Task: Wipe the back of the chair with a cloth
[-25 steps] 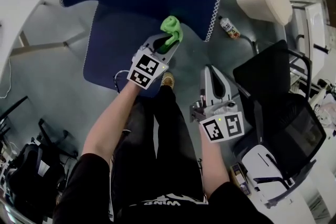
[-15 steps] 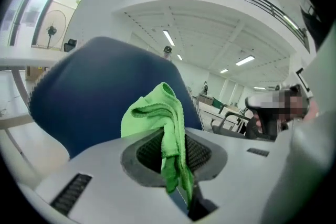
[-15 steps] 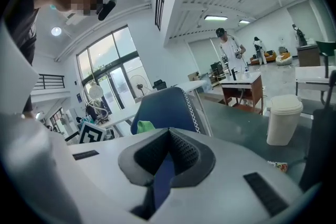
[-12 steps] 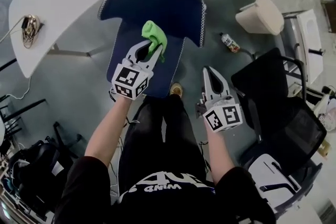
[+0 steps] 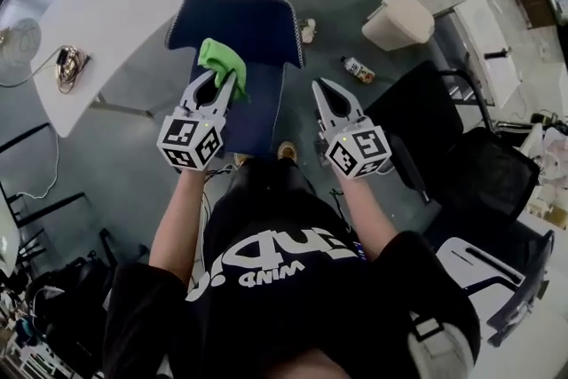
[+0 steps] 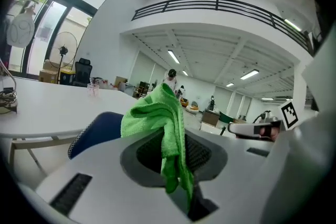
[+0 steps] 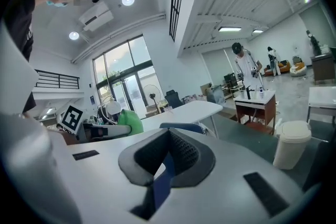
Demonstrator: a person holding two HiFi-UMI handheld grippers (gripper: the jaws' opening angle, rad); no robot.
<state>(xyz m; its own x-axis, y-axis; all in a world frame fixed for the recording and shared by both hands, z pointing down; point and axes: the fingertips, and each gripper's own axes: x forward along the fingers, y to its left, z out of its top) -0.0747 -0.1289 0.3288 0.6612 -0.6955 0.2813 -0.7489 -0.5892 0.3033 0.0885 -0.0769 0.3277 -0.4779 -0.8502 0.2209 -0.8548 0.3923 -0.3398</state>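
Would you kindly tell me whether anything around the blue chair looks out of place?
Yes: a bottle seems to lie on its side on the floor, between the blue chair and the pale bin.

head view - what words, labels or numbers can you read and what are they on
"WIND": small white print on the shirt, upside down in the picture.
Big white letters above it on the shirt: cannot be read for sure.
bottle label: too small to read.
left cube, right cube: square markers only, no words.
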